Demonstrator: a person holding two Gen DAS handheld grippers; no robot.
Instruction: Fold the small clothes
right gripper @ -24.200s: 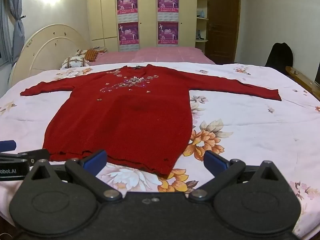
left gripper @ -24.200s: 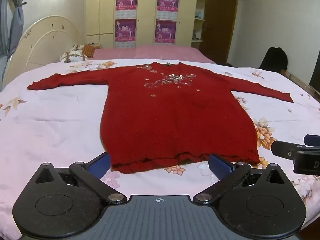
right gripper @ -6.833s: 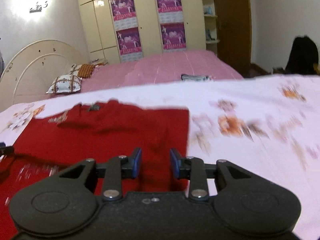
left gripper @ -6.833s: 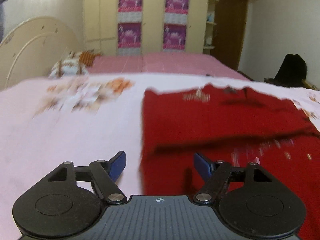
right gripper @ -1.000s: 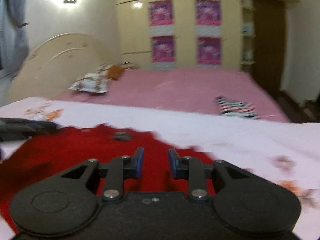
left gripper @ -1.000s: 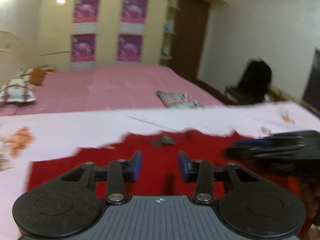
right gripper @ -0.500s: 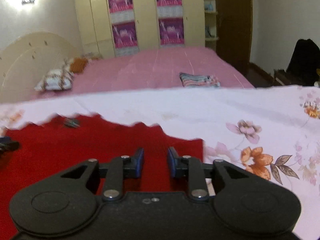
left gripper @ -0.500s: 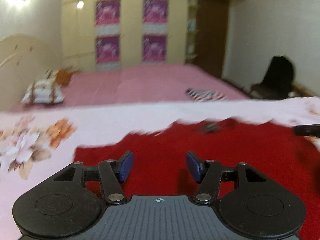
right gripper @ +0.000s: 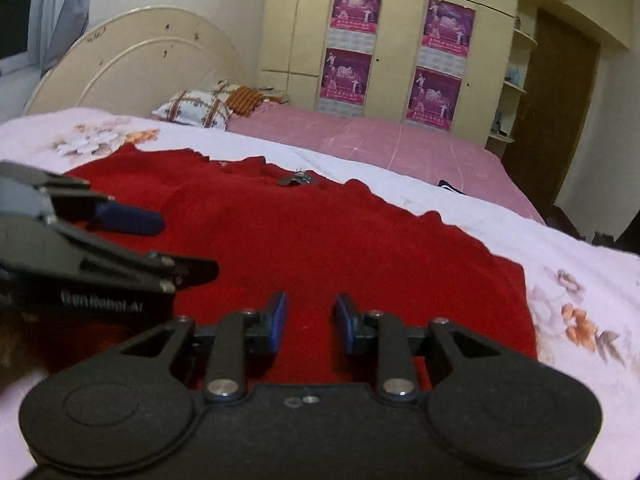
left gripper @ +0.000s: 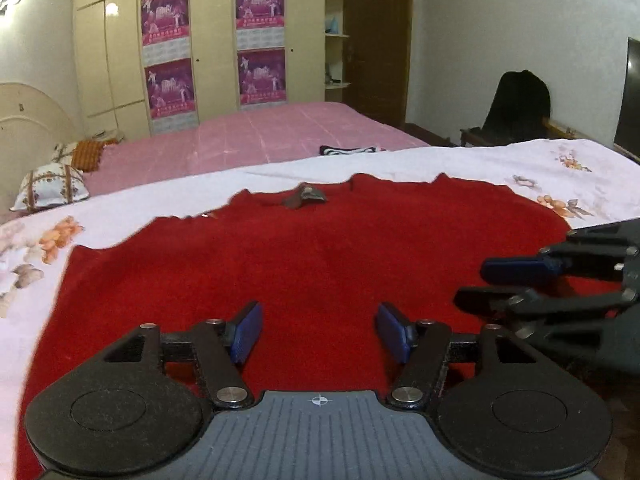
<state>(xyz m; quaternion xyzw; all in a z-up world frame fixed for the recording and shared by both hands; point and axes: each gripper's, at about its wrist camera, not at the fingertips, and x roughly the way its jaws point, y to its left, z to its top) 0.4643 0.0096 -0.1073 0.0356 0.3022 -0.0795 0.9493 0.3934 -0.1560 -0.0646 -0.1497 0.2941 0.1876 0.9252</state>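
One red sweater (left gripper: 320, 256), two grippers, four purple posters (left gripper: 165, 16).

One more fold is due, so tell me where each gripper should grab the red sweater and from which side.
Probably grip the sweater at its near edge, one corner per gripper, coming in low from the near side. It lies flat on the bedsheet, so only edges offer a pinch. The left gripper, jaws just opened with nothing between them, and the right gripper hover there.

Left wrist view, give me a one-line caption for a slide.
Left gripper, jaws just opening and empty, above a folded red sweater on a floral bedsheet, right gripper alongside.
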